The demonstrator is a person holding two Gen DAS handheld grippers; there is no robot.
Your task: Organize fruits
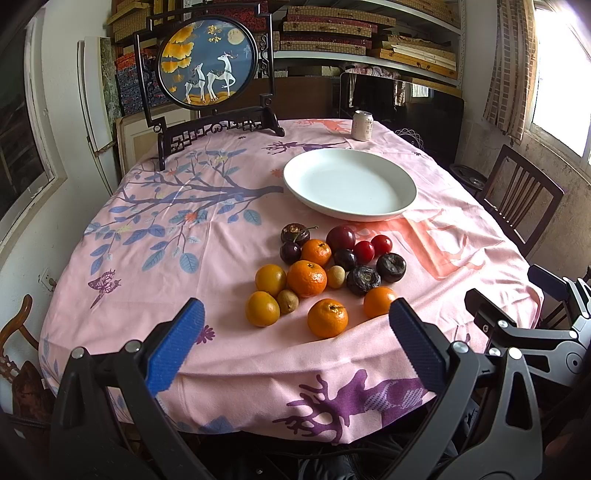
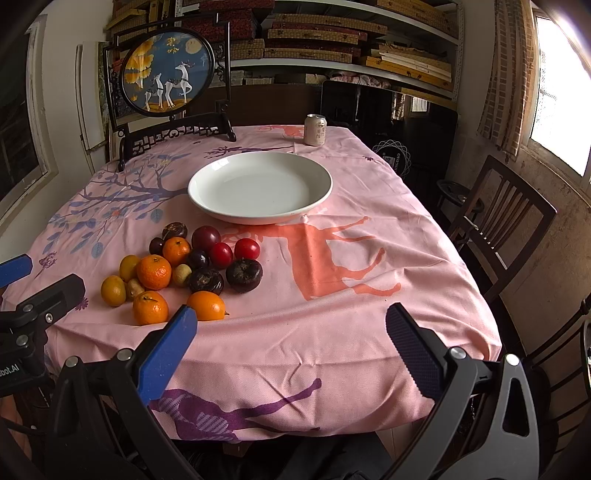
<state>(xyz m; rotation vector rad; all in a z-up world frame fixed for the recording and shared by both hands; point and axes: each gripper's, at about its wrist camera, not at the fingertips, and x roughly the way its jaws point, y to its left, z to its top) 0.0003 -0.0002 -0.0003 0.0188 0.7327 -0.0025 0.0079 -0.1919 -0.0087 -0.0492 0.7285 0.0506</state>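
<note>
Both wrist views face the same counter [image 1: 229, 369], draped in a pink tablecloth [image 2: 369, 332] printed with branches, leaves and deer silhouettes.

Left gripper [image 1: 295, 332]: hovers at the near edge of the counter, empty, its 2 blue-padded fingers [image 1: 177, 347] spread wide apart. The fruit pile lies just beyond and between the fingertips.

Right gripper [image 2: 290, 334]: also at the near edge, to the right of the left one, fingers [image 2: 168, 354] wide apart and holding nothing. It faces bare cloth, with the fruit to its far left.

Fruit pile [image 1: 325, 273]: loose on the cloth, near the front of the counter, most pieces touching one another. It includes several mandarins, the largest [image 1: 306, 278] near the middle and another [image 1: 327, 318] nearest the camera; smooth yellow-orange fruits [image 1: 262, 308] on the left; 2 small brown fruits [image 1: 288, 301]; dark purple and red plums [image 1: 340, 238]; 2 small red fruits [image 1: 381, 243]; and 2 dark, wrinkled fruits [image 1: 390, 267] on the right.

White plate [image 1: 314, 173]: shallow, empty, just beyond the pile and apart from it.

Drink can [image 1: 362, 125]: upright at the far edge, behind the plate.

Round deer picture [image 1: 206, 61]: in a dark carved stand at the far left corner.

Wooden chair [image 2: 498, 229]: beside the counter on the right. Shelves of stacked flat boxes [image 2: 314, 33] fill the far wall.
</note>
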